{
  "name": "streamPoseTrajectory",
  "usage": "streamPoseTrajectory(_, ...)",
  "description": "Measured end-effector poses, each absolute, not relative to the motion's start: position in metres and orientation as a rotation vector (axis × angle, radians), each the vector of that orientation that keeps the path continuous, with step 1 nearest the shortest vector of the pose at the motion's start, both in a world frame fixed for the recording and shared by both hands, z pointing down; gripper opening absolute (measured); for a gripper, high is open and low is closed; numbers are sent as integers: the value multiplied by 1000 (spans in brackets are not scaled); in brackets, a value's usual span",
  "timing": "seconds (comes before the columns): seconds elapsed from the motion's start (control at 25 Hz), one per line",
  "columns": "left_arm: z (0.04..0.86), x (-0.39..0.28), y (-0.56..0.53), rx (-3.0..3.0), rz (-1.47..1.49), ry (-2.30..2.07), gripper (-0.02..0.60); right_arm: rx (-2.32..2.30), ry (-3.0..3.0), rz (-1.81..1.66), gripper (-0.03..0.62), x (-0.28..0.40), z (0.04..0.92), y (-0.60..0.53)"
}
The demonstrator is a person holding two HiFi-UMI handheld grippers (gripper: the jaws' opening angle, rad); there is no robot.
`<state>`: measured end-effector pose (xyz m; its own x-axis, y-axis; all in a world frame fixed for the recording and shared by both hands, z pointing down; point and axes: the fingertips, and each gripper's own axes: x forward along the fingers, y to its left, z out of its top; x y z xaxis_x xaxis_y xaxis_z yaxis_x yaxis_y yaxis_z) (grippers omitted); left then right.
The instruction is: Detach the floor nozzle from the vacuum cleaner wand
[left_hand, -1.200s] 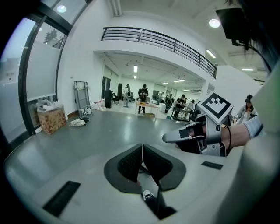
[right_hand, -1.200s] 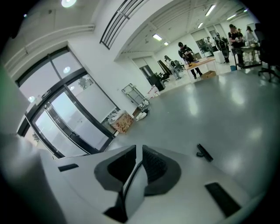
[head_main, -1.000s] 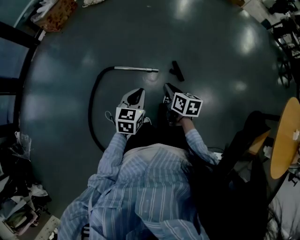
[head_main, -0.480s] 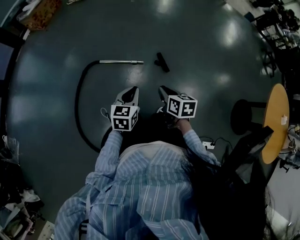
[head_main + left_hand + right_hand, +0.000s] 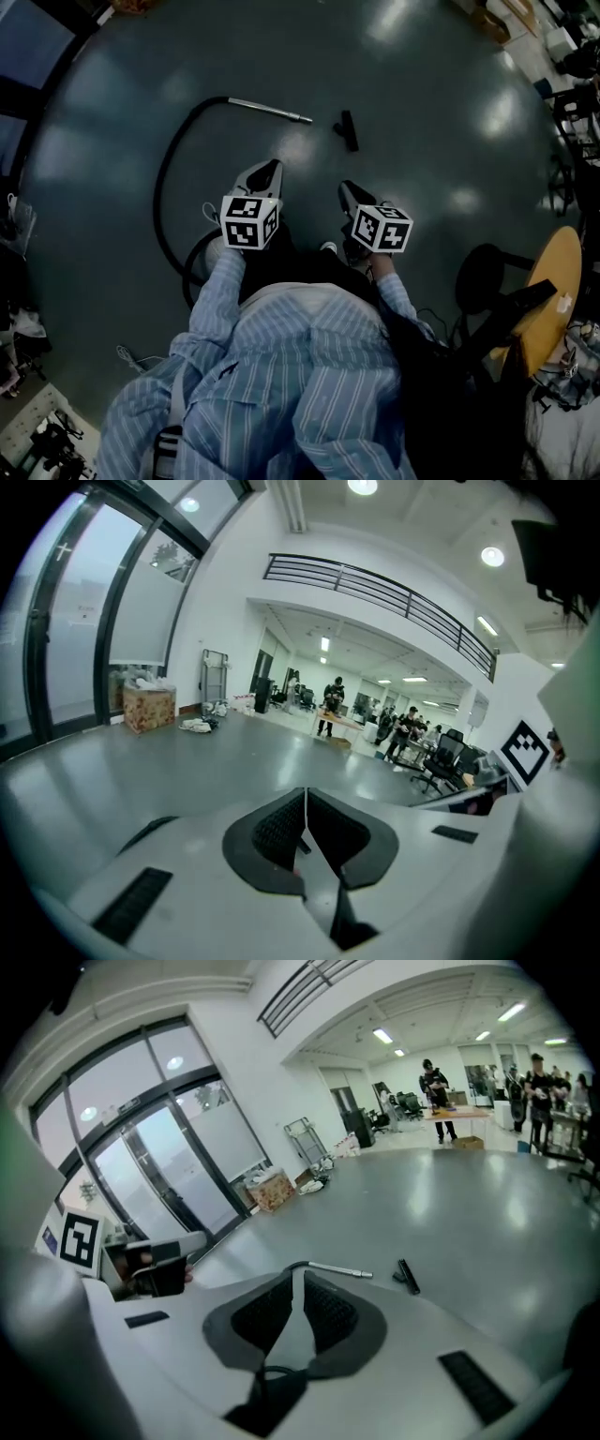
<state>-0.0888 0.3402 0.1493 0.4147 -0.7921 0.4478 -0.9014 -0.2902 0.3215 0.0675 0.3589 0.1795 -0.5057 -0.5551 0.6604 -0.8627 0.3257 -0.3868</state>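
Observation:
A silver vacuum wand point(image 5: 270, 111) lies on the dark floor, joined to a black hose point(image 5: 167, 192) that curves back toward me. The small black floor nozzle point(image 5: 348, 129) lies apart from the wand's tip, to its right. In the right gripper view the wand point(image 5: 340, 1270) and nozzle point(image 5: 407, 1277) show beyond the jaws. My left gripper point(image 5: 268, 172) is shut with nothing in it, held above the floor short of the wand. My right gripper point(image 5: 349, 196) is shut and empty too, short of the nozzle. The left gripper point(image 5: 305, 803) faces open floor.
A round wooden table point(image 5: 546, 291) and a dark stool point(image 5: 487, 272) stand at the right. Clutter lies along the left edge point(image 5: 19, 328). A cardboard box point(image 5: 148, 708) sits by the glass wall, and people stand around desks far off point(image 5: 403, 733).
Both grippers have shifted across the floor and rolled slightly, staying shut. The view has swung, so wand and nozzle now sit slightly more to the right and tilted.

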Motion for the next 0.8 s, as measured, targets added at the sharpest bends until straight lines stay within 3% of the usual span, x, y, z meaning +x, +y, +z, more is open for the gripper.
streamPoseTrajectory(0.48, 140, 7, 406, 1961, 143, -1599, 14, 1066, -2277, 976, 43, 168, 177, 393)
streamPoseTrajectory(0.8, 126, 31, 412, 2048, 203, -1535, 14, 1023, -2326, 1035, 43, 158, 166, 403)
